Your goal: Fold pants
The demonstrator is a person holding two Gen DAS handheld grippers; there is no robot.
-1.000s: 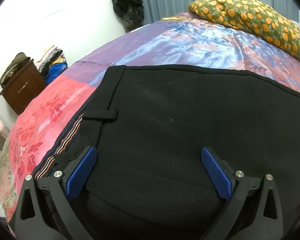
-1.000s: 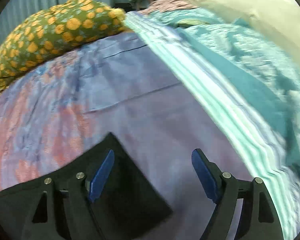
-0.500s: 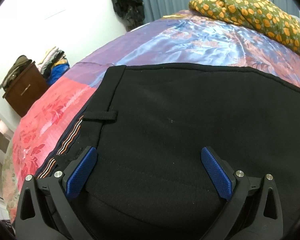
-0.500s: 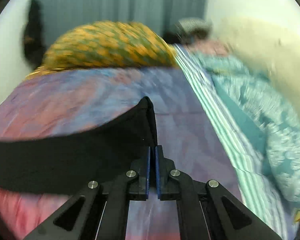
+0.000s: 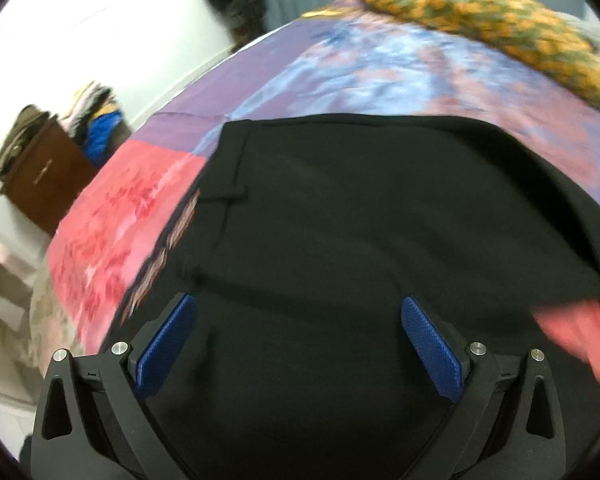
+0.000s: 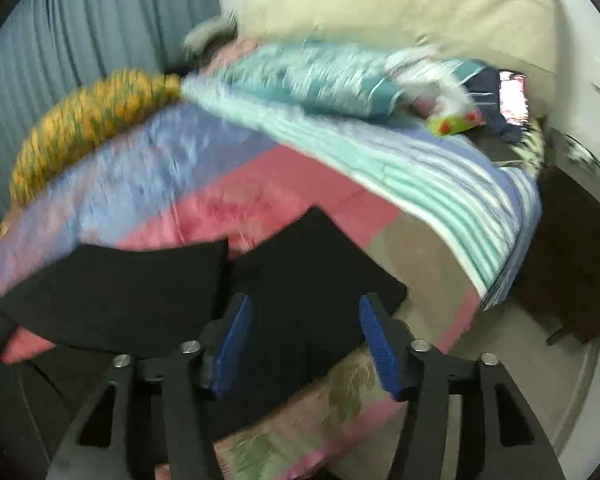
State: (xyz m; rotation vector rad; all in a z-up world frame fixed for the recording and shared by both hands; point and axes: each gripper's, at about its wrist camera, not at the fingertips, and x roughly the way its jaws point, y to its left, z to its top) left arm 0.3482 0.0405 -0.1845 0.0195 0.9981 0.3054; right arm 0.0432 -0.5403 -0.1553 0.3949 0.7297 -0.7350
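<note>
Left tongs (image 5: 300, 350) hang spread wide over the black pants (image 5: 372, 248), blue pads clear of the cloth, nothing gripped. The pants lie flat on the bed (image 5: 112, 248), waistband end to the left with a striped inner band showing along its edge. Over in the right wrist view, the right tongs (image 6: 304, 346) have just been opening; their jaws now stand apart with dark cloth beneath them but not pinched. Two black cuff ends of the pants (image 6: 316, 272) lie side by side just ahead of those pads, on the pink patch of the quilt. Farther on, a yellow-flowered pillow (image 5: 484, 24) sits at the far end of the bed. To the right lies a teal striped blanket (image 6: 400, 168). At far left a brown cabinet (image 5: 44, 176) stands against the white wall. The picture is blurred with movement.
</note>
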